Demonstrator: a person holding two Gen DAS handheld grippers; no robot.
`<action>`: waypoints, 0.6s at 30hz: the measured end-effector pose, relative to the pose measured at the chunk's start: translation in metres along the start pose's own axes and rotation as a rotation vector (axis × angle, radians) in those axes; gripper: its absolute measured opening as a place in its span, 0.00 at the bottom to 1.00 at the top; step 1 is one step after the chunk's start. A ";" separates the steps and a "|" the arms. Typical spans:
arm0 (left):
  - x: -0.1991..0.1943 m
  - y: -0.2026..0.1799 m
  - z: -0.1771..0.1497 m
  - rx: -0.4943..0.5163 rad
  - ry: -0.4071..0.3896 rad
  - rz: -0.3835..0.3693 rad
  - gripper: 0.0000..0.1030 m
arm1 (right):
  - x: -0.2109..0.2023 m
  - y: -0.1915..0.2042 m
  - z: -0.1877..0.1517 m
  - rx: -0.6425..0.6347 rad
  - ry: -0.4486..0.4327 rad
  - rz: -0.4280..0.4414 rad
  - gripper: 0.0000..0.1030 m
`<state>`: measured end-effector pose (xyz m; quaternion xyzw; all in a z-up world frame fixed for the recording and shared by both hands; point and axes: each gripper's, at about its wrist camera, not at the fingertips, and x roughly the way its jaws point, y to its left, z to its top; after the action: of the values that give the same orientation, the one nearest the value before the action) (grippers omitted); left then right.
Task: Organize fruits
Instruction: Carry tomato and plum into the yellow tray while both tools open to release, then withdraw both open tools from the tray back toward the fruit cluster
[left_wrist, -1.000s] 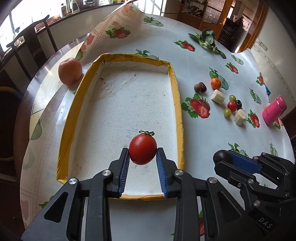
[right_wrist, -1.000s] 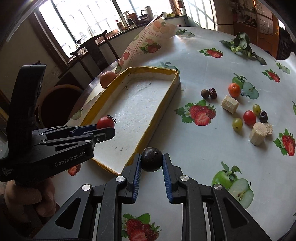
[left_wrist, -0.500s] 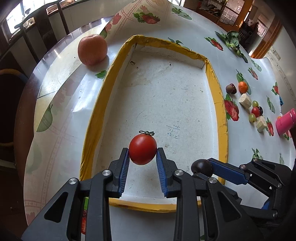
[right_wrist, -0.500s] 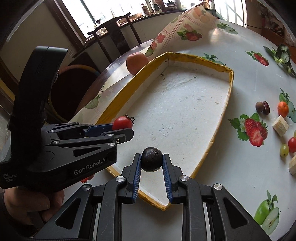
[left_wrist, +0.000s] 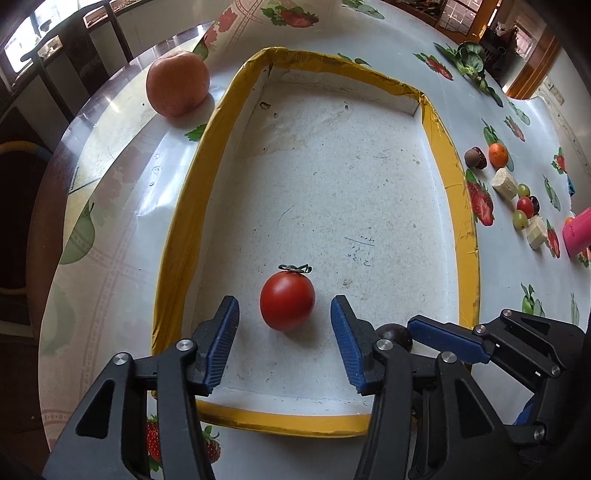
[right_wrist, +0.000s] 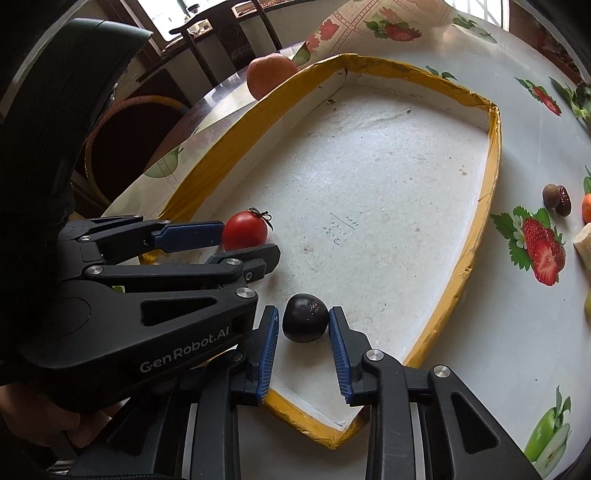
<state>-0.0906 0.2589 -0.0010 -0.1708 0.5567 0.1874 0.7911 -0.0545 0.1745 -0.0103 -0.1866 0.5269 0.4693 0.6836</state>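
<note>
Two fruits in the tray (left_wrist: 454, 192) — one tomato (left_wrist: 287, 300), one dark plum (right_wrist: 305, 322) — both grippers' jaws just parted.

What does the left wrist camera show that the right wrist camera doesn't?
Only the left wrist view: the pink bottle and the red and green grapes by the cut pieces. Only the right wrist view: a hand gripping the left gripper. Both: the tray, peach, tomato lying free between open pads that have just been opening, and the dark plum.
</note>
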 end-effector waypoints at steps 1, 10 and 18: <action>-0.002 0.000 0.000 0.000 -0.003 -0.001 0.49 | -0.003 0.001 -0.001 -0.004 -0.007 0.000 0.33; -0.022 -0.001 0.002 -0.018 -0.031 -0.020 0.49 | -0.043 -0.006 -0.013 0.013 -0.070 0.013 0.39; -0.038 -0.038 0.007 0.031 -0.053 -0.058 0.49 | -0.088 -0.047 -0.042 0.129 -0.138 -0.014 0.44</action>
<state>-0.0782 0.2254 0.0394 -0.1695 0.5330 0.1602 0.8133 -0.0383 0.0805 0.0411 -0.1134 0.5064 0.4412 0.7321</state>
